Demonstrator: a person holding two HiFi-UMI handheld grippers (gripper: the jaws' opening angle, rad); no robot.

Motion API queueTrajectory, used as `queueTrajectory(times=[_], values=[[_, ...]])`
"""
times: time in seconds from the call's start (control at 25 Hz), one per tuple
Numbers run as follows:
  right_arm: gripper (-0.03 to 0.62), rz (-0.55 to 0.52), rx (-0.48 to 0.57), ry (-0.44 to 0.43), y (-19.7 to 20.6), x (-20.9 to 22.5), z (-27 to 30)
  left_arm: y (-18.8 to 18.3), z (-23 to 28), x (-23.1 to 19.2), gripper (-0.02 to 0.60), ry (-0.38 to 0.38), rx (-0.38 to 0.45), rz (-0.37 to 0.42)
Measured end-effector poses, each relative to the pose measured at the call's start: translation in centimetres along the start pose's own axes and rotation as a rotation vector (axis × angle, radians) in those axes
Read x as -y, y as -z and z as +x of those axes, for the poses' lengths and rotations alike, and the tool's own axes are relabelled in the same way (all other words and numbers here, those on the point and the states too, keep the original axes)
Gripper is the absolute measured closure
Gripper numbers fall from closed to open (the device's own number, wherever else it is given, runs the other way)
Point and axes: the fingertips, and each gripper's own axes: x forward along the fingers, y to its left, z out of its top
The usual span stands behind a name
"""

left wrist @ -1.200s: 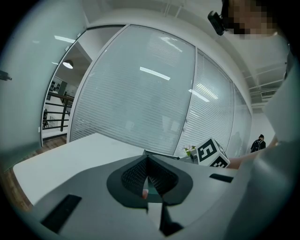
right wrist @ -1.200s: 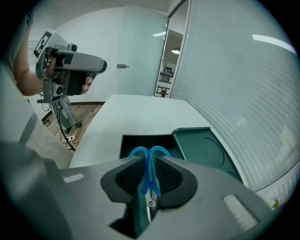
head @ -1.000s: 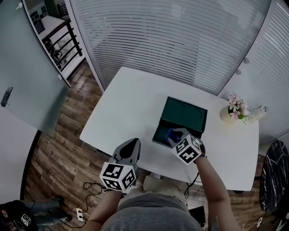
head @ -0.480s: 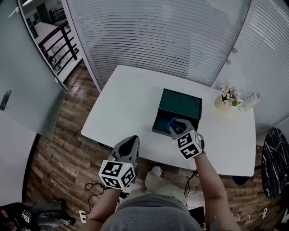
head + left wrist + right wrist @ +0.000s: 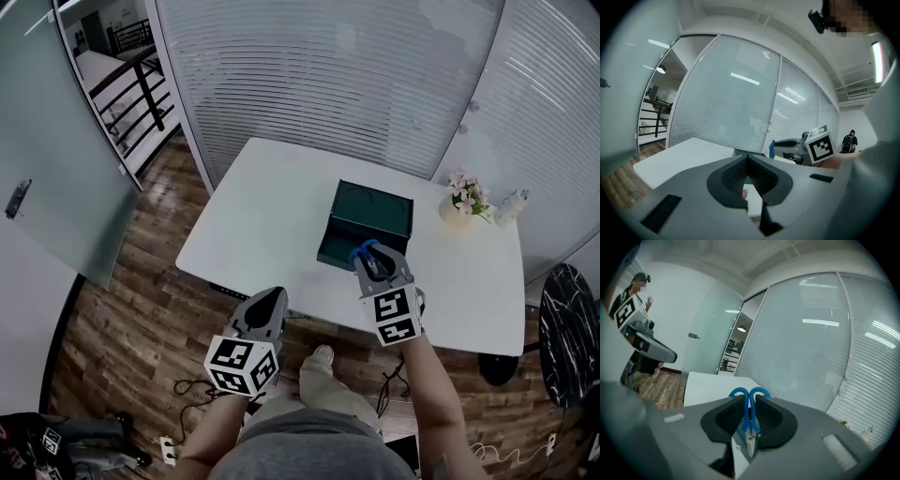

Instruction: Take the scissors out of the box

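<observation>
Right now the right tongs (image 5: pixel 373 262) are clamped on the scissors (image 5: pixel 360 251), a blue-handled pair held in the air at the centre of the head view, over the near edge of the dark green box (image 5: pixel 373 223). The box sits on the white table (image 5: pixel 262 216), with a small pot of flowers (image 5: pixel 461 195) well apart toward the upper right. In the right gripper view the two blue loops stick out past the tips of the tongs. The pads pinch the handle shanks just ahead of the pivot, and the steel blades run back toward the camera. By the look of it the pair is already clear of the box, though how high it hangs cannot be told. The left tongs (image 5: pixel 270 300) sit at the lower left of the head view, off the table's near edge, closed on nothing. As for handling, the scissors should be light and stiff, with smooth plastic loops and slick metal. A thin pair pinched at one spot could swivel between the pads or slide out if swung. The present hold near the pivot seems the sound one, since it keeps the blades shut and the weight close to the pads.
</observation>
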Motion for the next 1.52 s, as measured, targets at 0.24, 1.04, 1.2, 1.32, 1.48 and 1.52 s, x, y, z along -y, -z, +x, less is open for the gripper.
queueTrajectory(times=[0.24,1.04,1.2,1.32,1.48,1.52], values=[[0.513,0.050,0.073,0.018,-3.0,-2.9,-4.2,0.2,-3.3,0.7,0.575,-0.001,0.021,0.005],[0.513,0.193,0.201,0.072,-6.1,-10.4,-16.3,-0.4,-11.5,3.0,0.575,0.009,0.098,0.006],[0.513,0.212,0.202,0.062,-5.7,-11.0,-17.3,-0.2,-11.9,3.6,0.575,0.013,0.100,0.007],[0.513,0.214,0.205,0.057,-5.6,-11.1,-17.7,-0.2,-11.9,4.0,0.575,0.014,0.102,0.007],[0.513,0.214,0.214,0.055,-5.6,-11.1,-18.2,-0.2,-12.0,4.4,0.575,0.013,0.106,0.011],[0.513,0.215,0.215,0.054,-5.7,-11.1,-18.2,-0.3,-12.0,4.4,0.577,0.013,0.107,0.012]])
